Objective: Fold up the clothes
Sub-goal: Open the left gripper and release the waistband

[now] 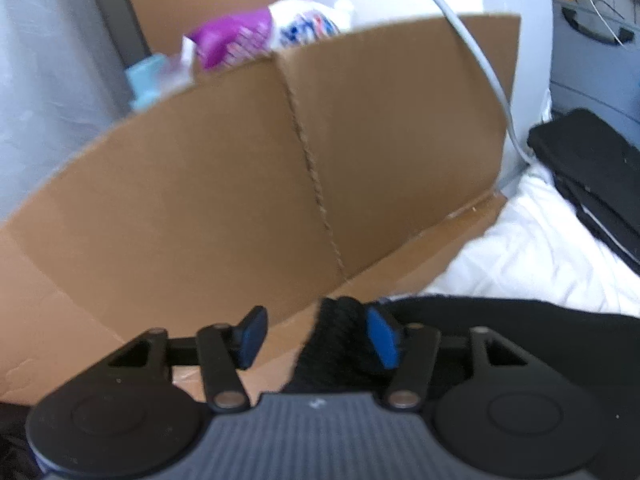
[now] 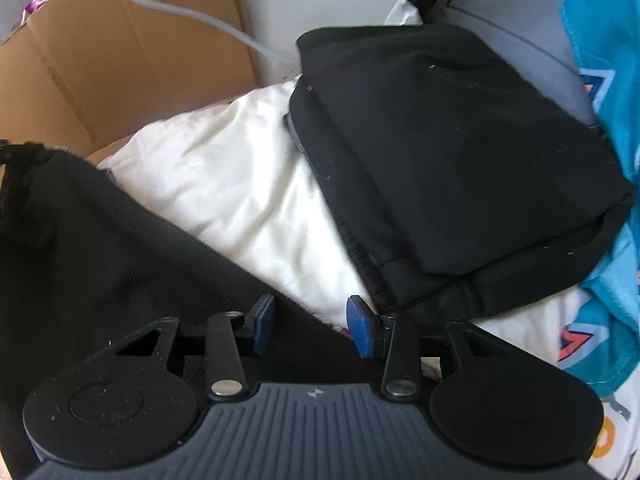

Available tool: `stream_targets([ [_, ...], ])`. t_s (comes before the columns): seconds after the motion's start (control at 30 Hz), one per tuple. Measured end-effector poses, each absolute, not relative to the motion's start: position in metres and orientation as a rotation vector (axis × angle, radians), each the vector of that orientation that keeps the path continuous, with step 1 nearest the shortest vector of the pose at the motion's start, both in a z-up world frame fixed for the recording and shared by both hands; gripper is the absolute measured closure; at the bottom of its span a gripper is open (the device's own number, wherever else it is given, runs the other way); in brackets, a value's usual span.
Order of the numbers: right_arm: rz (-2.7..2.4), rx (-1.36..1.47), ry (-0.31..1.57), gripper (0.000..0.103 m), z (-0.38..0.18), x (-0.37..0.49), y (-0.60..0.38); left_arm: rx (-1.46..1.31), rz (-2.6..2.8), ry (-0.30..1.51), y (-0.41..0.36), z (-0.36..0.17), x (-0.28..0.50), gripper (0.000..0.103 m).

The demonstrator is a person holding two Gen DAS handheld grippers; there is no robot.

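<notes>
In my left wrist view, my left gripper [image 1: 316,332] stands with its blue pads spread. A bunch of the black knit garment [image 1: 336,344] sits between them, but it leans only on the pad at 3 o'clock; the pad at 9 o'clock is apart from it. So I judge the cloth is loose there, not pinched. Behind, from 9 to 1 o'clock, the cardboard box [image 1: 248,168] fills the view, and a grey cable [image 1: 484,60] hangs across it at 1 o'clock. The risk I see: if I lift now, the fabric can slide off the one pad, and if I swing high the cable may be caught.

In my right wrist view, my right gripper [image 2: 310,328] is also released, with nothing between the pads. The same black garment spreads from 9 to 6 o'clock, under the left pad, on the white bedding [image 2: 224,184]. At 1 o'clock lies a black folded pile [image 2: 460,152], already neat, and a teal shirt [image 2: 608,120] is at 3 o'clock. Here the danger is that I pinch the bedding together with the garment edge, or that a wide pull pushes against the folded pile and disturbs it.
</notes>
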State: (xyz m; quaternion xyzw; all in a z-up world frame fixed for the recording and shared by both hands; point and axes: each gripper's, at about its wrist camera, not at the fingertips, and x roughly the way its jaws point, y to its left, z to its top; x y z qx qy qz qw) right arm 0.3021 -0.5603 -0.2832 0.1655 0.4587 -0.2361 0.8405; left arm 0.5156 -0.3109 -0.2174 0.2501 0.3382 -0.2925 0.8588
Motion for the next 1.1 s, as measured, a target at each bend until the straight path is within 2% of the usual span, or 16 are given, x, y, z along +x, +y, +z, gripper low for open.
stream_targets([
  [0.07,-0.491,0.354,0.924,0.057,-0.273,0.300,-0.559,0.513,-0.592,0.705,-0.301,-0.206,0.514,0.037],
  [0.2,-0.368,0.426,0.823,0.057,-0.256,0.299,-0.550,0.490,-0.604,0.709,-0.279,-0.193,0.502,0.039],
  [0.27,-0.282,0.469,0.826,0.057,-0.257,0.302,-0.542,0.494,-0.625,0.719,-0.271,-0.192,0.494,0.043],
  [0.33,-0.230,0.467,0.842,0.059,-0.259,0.306,-0.533,0.498,-0.648,0.743,-0.267,-0.198,0.486,0.055],
  [0.47,-0.211,0.433,0.885,0.058,-0.265,0.310,-0.525,0.501,-0.670,0.802,-0.260,-0.218,0.476,0.064],
  [0.67,-0.236,0.415,0.956,0.059,-0.278,0.312,-0.528,0.534,-0.621,0.837,-0.259,-0.253,0.484,0.062],
  [0.77,-0.260,0.408,0.978,0.059,-0.282,0.313,-0.532,0.533,-0.591,0.822,-0.260,-0.264,0.495,0.059],
  [0.83,-0.271,0.402,0.983,0.060,-0.285,0.314,-0.534,0.532,-0.580,0.816,-0.259,-0.267,0.501,0.048],
  [0.97,-0.279,0.395,0.982,0.060,-0.283,0.314,-0.535,0.538,-0.606,0.821,-0.257,-0.258,0.509,0.048],
  [1.07,-0.271,0.426,0.967,0.059,-0.280,0.314,-0.537,0.508,-0.646,0.799,-0.258,-0.245,0.507,0.059],
  [1.1,-0.264,0.438,0.959,0.059,-0.278,0.313,-0.537,0.496,-0.660,0.790,-0.258,-0.241,0.505,0.069],
])
